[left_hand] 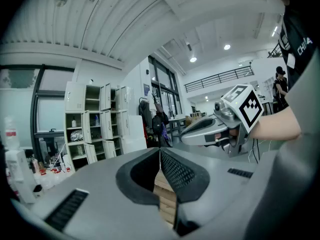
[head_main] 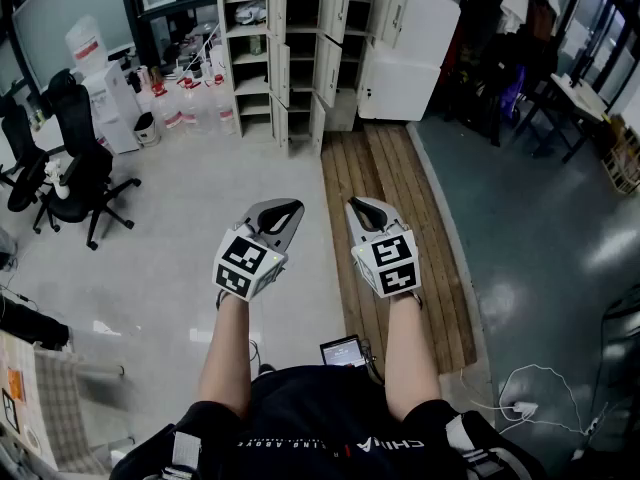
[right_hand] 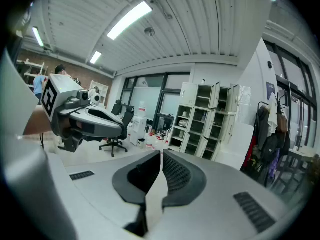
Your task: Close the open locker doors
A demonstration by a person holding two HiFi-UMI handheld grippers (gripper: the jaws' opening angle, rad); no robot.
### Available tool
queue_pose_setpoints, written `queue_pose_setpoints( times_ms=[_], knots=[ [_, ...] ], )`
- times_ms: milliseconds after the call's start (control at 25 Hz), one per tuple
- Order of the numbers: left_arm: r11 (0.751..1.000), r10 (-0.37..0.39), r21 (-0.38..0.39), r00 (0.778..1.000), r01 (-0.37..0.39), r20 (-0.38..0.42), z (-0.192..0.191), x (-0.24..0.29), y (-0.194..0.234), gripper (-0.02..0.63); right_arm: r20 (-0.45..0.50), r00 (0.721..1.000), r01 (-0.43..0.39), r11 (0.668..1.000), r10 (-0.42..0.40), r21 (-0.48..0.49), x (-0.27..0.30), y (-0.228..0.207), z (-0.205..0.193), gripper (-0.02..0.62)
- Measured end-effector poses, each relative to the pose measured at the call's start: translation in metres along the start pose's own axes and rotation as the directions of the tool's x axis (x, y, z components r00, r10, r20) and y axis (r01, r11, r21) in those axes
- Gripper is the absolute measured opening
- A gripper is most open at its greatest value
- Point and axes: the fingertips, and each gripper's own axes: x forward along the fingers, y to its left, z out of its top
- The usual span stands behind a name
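Head view: bright, even overhead light. I see only faint, soft-edged shadows on pale floor point(head_main: 180, 228). Glossy dark floor point(head_main: 540, 198) carries white glare patches at right. Lockers point(head_main: 290, 48) sharp, but I note lines bowed by barrel distortion toward top edge.

2 gripper views: strong fisheye, black vignette at corners. Ceiling tube point(right_hand: 129, 20) and spot lamps point(left_hand: 227, 47) blown out white. Near foreground soft, I read background as sharper.
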Motion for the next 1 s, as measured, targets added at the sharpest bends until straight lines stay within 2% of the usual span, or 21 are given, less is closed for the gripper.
queue_pose_setpoints(
  times_ms=[200,520,680,880,1000],
  knots=[
    [1.000,-0.005,-0.004,1.000,0.005,0.016,0.010,-0.003,0.000,0.025,0.003,1.000,-0.008,1.000,0.008,0.019,-0.002,0.001,0.003,0.041],
    [1.000,0.007,-0.001,1.000,-0.007,0.011,0.004,-0.005,-0.006,0.025,0.021,1.000,0.001,0.998,-0.002,0.064,-0.010,-0.003,0.001,0.041],
    [1.000,0.005,-0.016,1.000,-0.005,0.022,0.004,-0.006,-0.009,0.025,0.080,0.996,-0.052,0.991,0.042,0.121,-0.015,0.002,0.005,0.041],
    [1.000,0.000,-0.007,1.000,0.001,0.015,0.005,-0.001,-0.015,0.025,0.085,0.996,-0.040,0.995,0.032,0.096,-0.021,-0.003,0.008,0.041],
    [1.000,-0.004,-0.004,1.000,0.004,0.013,0.006,0.001,-0.018,0.025,0.100,0.994,-0.061,0.992,0.050,0.108,-0.026,-0.005,0.010,0.041]
  ],
)
